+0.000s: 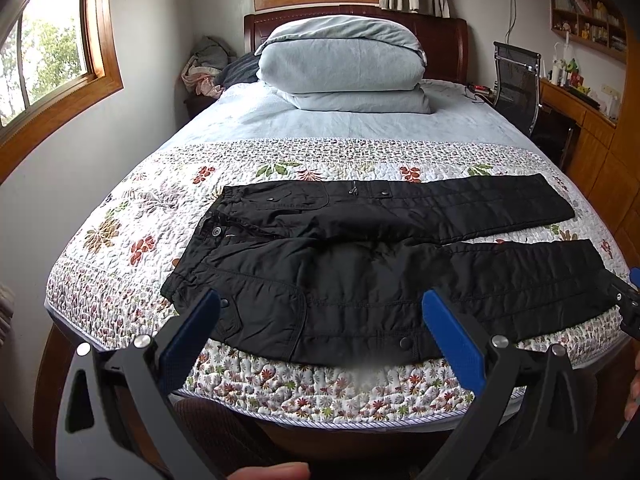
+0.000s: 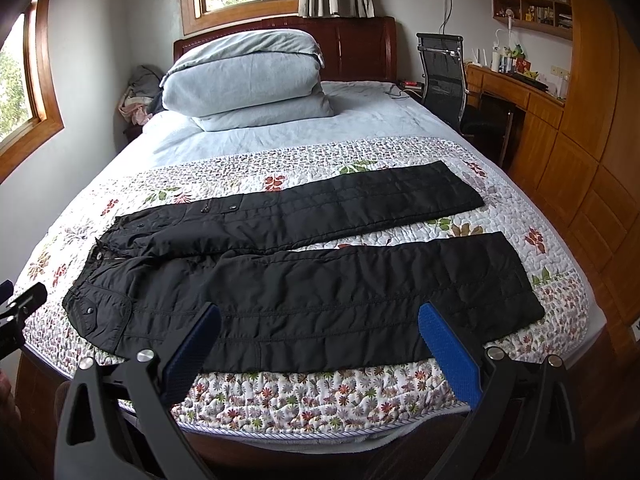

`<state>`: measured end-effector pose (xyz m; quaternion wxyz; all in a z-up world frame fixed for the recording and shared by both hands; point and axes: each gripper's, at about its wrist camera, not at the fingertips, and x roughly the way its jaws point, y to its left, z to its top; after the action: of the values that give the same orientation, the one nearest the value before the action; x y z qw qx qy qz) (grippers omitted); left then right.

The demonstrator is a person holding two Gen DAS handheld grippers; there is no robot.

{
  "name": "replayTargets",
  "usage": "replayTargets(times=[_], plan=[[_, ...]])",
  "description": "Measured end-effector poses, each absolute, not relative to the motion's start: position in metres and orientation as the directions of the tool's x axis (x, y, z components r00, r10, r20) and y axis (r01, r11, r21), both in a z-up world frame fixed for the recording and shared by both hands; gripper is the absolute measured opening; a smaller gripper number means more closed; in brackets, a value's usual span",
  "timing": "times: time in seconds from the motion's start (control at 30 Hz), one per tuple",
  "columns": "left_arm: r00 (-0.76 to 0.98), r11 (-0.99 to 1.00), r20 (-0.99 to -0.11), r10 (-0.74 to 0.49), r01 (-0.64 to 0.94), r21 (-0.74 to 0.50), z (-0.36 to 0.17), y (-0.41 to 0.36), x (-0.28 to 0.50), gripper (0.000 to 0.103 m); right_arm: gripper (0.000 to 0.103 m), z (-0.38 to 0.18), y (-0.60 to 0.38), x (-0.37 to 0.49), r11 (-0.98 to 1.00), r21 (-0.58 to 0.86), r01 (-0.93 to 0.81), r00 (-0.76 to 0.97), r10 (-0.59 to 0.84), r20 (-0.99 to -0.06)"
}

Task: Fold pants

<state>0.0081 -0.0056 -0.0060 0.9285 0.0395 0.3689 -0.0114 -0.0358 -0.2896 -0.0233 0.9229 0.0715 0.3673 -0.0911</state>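
Black quilted pants (image 1: 360, 264) lie flat across the foot of the bed, waist to the left, both legs spread apart to the right; they also show in the right wrist view (image 2: 304, 280). My left gripper (image 1: 320, 304) is open and empty, hovering above the near edge of the pants by the waist and hip. My right gripper (image 2: 320, 316) is open and empty, hovering above the near leg. The right gripper's tip shows at the left wrist view's right edge (image 1: 628, 304). The left gripper's tip shows at the right wrist view's left edge (image 2: 20, 312).
The pants rest on a floral quilt (image 1: 132, 216) over the bed. A folded light-blue duvet (image 1: 340, 68) sits by the wooden headboard. A black chair (image 1: 516, 88) and wooden desk (image 1: 576, 116) stand to the right. Windows are on the left and back walls.
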Motion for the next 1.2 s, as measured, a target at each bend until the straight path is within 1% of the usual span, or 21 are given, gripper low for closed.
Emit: replayTargets(times=[0.6, 0.7, 0.77, 0.8, 0.83, 0.93, 1.0, 1.03, 1.07, 1.1, 1.17, 1.2], plan=[[0.713, 0.996, -0.701, 0.002, 0.060, 0.064, -0.014, -0.010, 0.021, 0.101, 0.100, -0.032, -0.295, -0.026, 0.972, 0.069, 0.226, 0.697, -0.111, -0.708], [0.698, 0.996, -0.715, -0.043, 0.082, 0.020, -0.017, -0.007, 0.027, 0.101, 0.100, -0.034, -0.298, -0.021, 0.974, 0.082, 0.210, 0.692, -0.089, -0.717], [0.664, 0.992, -0.738, -0.119, 0.116, -0.055, -0.020, 0.000, 0.037, 0.101, 0.100, -0.032, -0.304, -0.014, 0.979, 0.053, 0.195, 0.683, -0.096, -0.725], [0.634, 0.988, -0.758, -0.154, 0.122, -0.099, -0.024, 0.007, 0.048, 0.101, 0.100, -0.028, -0.310, -0.008, 0.981, 0.006, 0.193, 0.680, -0.130, -0.722], [0.617, 0.986, -0.769, -0.167, 0.121, -0.117, -0.026, 0.012, 0.055, 0.101, 0.100, -0.025, -0.316, -0.005, 0.980, -0.037, 0.194, 0.681, -0.161, -0.714], [0.550, 0.987, -0.819, -0.162, 0.099, -0.128, -0.034, 0.036, 0.092, 0.101, 0.100, -0.007, -0.343, 0.020, 0.943, -0.261, 0.206, 0.686, -0.330, -0.648], [0.518, 0.991, -0.845, -0.134, 0.077, -0.110, -0.041, 0.055, 0.124, 0.101, 0.100, -0.003, -0.366, 0.044, 0.925, -0.326, 0.193, 0.669, -0.367, -0.646], [0.501, 0.995, -0.860, -0.097, 0.055, -0.080, -0.047, 0.066, 0.140, 0.101, 0.100, -0.003, -0.386, 0.065, 0.927, -0.335, 0.170, 0.642, -0.362, -0.676], [0.482, 0.998, -0.874, -0.066, 0.040, -0.053, -0.052, 0.075, 0.157, 0.101, 0.100, -0.006, -0.406, 0.086, 0.940, -0.309, 0.145, 0.607, -0.331, -0.722], [0.451, 0.999, -0.891, -0.042, 0.032, -0.031, -0.060, 0.085, 0.178, 0.101, 0.100, -0.013, -0.436, 0.116, 0.964, -0.237, 0.120, 0.554, -0.263, -0.790], [0.388, 1.000, -0.921, -0.018, 0.014, -0.014, -0.074, 0.106, 0.215, 0.101, 0.100, -0.027, -0.482, 0.158, 0.988, -0.099, 0.119, 0.482, -0.145, -0.864], [0.342, 0.999, -0.939, -0.031, 0.002, -0.032, -0.085, 0.119, 0.238, 0.101, 0.100, -0.032, -0.501, 0.175, 0.987, -0.066, 0.144, 0.455, -0.125, -0.882]])
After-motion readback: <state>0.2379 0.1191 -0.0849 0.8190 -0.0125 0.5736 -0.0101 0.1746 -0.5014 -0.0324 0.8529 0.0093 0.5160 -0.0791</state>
